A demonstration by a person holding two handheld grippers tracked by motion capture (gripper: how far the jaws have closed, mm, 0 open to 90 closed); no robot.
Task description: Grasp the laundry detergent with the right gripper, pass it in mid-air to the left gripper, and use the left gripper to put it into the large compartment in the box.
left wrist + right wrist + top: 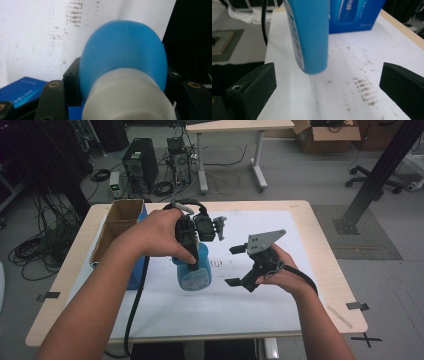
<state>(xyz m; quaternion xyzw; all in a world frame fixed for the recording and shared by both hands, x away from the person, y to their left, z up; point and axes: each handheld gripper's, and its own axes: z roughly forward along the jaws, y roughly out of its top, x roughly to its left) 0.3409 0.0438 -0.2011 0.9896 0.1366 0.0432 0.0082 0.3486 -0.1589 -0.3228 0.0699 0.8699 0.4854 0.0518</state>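
My left gripper (192,251) is clamped on the blue bottle (194,270), up near its top. In the left gripper view my two black jaws press the bottle's shoulder (123,53) from either side, just above its white collar (128,96). From the high view the bottle hangs upright below my left hand (162,235), over the white sheet (250,305) that covers the table (327,265); whether its base touches the sheet I cannot tell there. In the right gripper view its lower end (312,40) looks just clear of the sheet, though the picture is blurred.

My right gripper (232,266) sits in my right hand (280,272), to the right of the bottle and apart from it. Its jaws stand wide, with nothing between them; in the right gripper view they frame the sheet, and the bottle rises beyond the left one. The grey plate (264,241) on top of it tilts up toward the bottle.

Farther out, a blue box (355,15) stands on the sheet behind the bottle in the right gripper view, and its corner (21,90) shows low in the left gripper view. A brown carton (117,222) sits at the table's far left corner. Dark smudges (216,263) mark the sheet between my two grippers. A black cable (136,300) trails back from my left gripper along my forearm.
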